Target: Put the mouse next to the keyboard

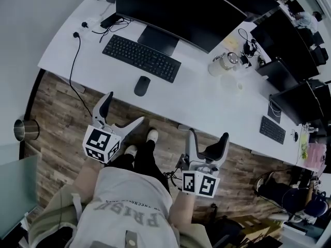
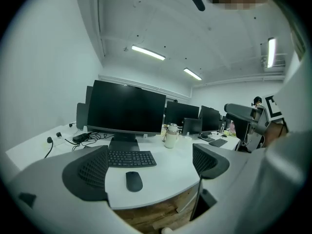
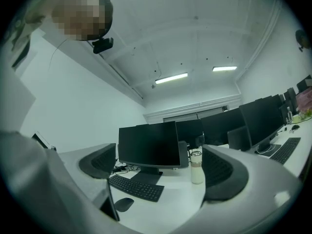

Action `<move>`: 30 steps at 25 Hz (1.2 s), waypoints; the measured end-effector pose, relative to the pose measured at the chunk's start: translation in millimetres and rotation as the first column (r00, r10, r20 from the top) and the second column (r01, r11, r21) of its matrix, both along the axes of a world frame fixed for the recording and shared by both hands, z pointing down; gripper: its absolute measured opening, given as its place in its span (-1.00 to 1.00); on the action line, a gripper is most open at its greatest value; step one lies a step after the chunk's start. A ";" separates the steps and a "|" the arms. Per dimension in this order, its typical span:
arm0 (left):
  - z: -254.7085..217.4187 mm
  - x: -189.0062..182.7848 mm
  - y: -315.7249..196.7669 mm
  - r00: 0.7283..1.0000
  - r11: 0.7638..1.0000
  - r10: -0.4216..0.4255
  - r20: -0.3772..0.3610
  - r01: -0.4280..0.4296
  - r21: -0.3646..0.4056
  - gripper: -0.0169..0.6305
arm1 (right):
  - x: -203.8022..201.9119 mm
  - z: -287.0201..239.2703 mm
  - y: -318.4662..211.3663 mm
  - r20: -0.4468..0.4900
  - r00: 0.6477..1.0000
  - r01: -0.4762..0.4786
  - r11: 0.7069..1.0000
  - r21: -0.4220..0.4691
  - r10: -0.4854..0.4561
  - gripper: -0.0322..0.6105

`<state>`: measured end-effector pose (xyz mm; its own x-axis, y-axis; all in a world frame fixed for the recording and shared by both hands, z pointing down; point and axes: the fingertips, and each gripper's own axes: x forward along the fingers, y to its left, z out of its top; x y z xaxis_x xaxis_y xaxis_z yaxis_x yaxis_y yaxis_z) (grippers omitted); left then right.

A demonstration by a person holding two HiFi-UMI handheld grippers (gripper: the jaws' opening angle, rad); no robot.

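You stand short of the white table (image 1: pixel 202 103), a tool in each hand, both clear of it. The left tool (image 1: pixel 124 109) gapes wide with nothing between its jaws, and so does the right tool (image 1: pixel 208 135).

The mouse (image 1: pixel 141 86) lies on the table on your side of the keyboard (image 1: pixel 141 58), close to it but not touching, and neither tool reaches it. The head view shows the mouse whole. In the left gripper view it sits framed between the spread jaws, well beyond them. In the right gripper view a dark part of that tool cuts across the mouse's left edge.

The head view crops the top of the monitor (image 1: pixel 181 14), while both gripper views show its dark screen complete. A pale bottle (image 1: pixel 223 63) stands to the right of the monitor, its details too small to read. Only the head view takes in the wooden floor (image 1: pixel 62 119), your shoes (image 1: pixel 152 135) and a second keyboard (image 1: pixel 272 129) farther right. Only the left gripper view catches the other tool, at its right edge.
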<state>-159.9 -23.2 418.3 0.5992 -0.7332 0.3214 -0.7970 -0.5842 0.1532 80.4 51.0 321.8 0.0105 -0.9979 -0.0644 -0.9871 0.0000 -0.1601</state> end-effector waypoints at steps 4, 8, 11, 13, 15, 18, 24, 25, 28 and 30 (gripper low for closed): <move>4.7 20.8 -23.9 0.999 1.000 -0.027 0.029 0.027 0.011 0.65 | 22.6 10.9 -31.6 0.031 0.999 0.037 0.999 0.011 -0.037 0.79; 12.6 41.1 -46.2 0.997 0.998 -0.061 0.051 0.061 -0.006 0.65 | 45.0 10.8 -65.1 0.039 0.995 0.089 0.996 0.025 -0.090 0.79; 21.0 50.7 -62.9 0.994 0.995 -0.098 0.055 0.100 -0.029 0.65 | 59.5 10.5 -90.0 0.041 0.991 0.124 0.992 0.034 -0.125 0.79; 28.6 56.4 -69.8 0.992 0.991 -0.116 0.055 0.119 -0.052 0.65 | 67.8 13.2 -103.0 0.048 0.988 0.144 0.989 0.032 -0.145 0.79; 37.2 60.4 -75.5 0.990 0.988 -0.130 0.051 0.134 -0.077 0.65 | 73.3 18.6 -113.3 0.054 0.985 0.164 0.986 0.024 -0.165 0.79; 53.7 64.7 -87.6 0.987 0.985 -0.137 0.090 0.145 -0.095 0.65 | 81.4 27.9 -128.6 0.059 0.982 0.180 0.984 0.008 -0.180 0.79; 109.8 62.6 -106.7 0.979 0.974 -0.123 0.164 0.151 -0.170 0.65 | 84.4 51.0 -145.5 0.067 0.985 0.160 0.986 -0.040 -0.158 0.79; 120.5 61.3 -109.7 0.977 0.971 -0.121 0.176 0.153 -0.182 0.65 | 84.2 56.2 -147.6 0.069 0.986 0.153 0.987 -0.050 -0.149 0.79; 152.2 59.1 -116.9 0.971 0.966 -0.106 0.213 0.151 -0.208 0.65 | 83.9 73.5 -151.6 0.081 0.990 0.125 0.988 -0.085 -0.119 0.79; 170.1 57.3 -121.9 0.968 0.965 -0.098 0.233 0.149 -0.214 0.65 | 82.2 85.3 -152.7 0.084 0.991 0.113 0.988 -0.108 -0.104 0.79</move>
